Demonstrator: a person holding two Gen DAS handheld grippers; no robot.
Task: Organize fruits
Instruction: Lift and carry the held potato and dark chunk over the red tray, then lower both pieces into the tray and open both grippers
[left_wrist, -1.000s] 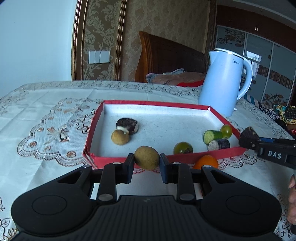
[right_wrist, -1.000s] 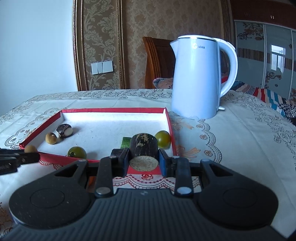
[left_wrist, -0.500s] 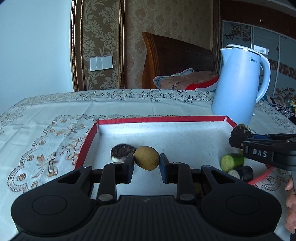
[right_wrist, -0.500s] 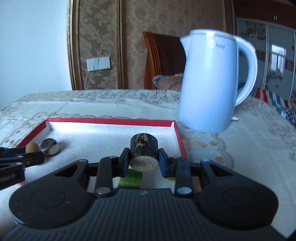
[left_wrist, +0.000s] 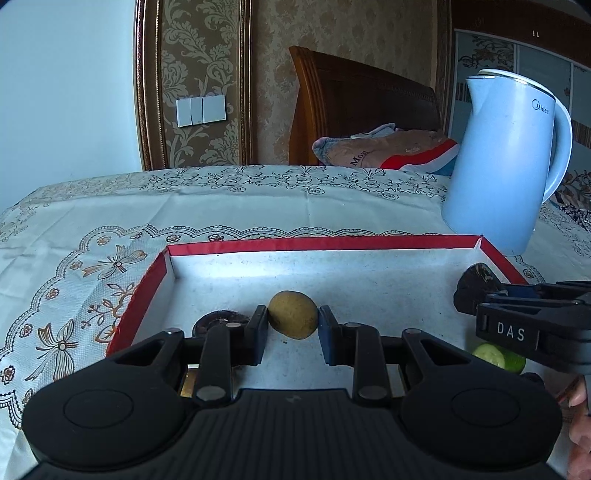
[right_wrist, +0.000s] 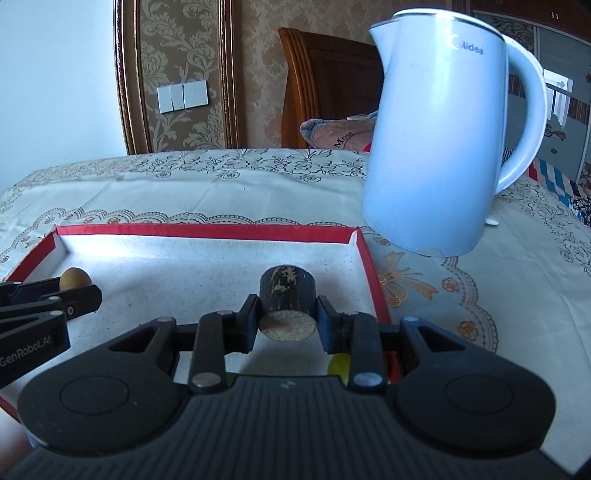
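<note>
Left gripper (left_wrist: 292, 328) clamped on a tan oval fruit (left_wrist: 293, 314), held over the white floor of the red-rimmed tray (left_wrist: 321, 244). Just left of it, partly hidden behind the gripper finger, a dark round fruit (left_wrist: 217, 319). Right gripper (right_wrist: 287, 320) closed on a dark cylindrical piece (right_wrist: 287, 291) with a pale cut end facing the camera — also above the tray floor, near its right wall. Below that gripper, a yellow-green fruit (right_wrist: 339, 364), mostly hidden. At the tray's right end, a cut cucumber piece (left_wrist: 495, 356). Beyond the tray's far right corner, on the lace-covered surface (left_wrist: 92, 221) — a pale blue kettle (left_wrist: 506, 162).
</note>
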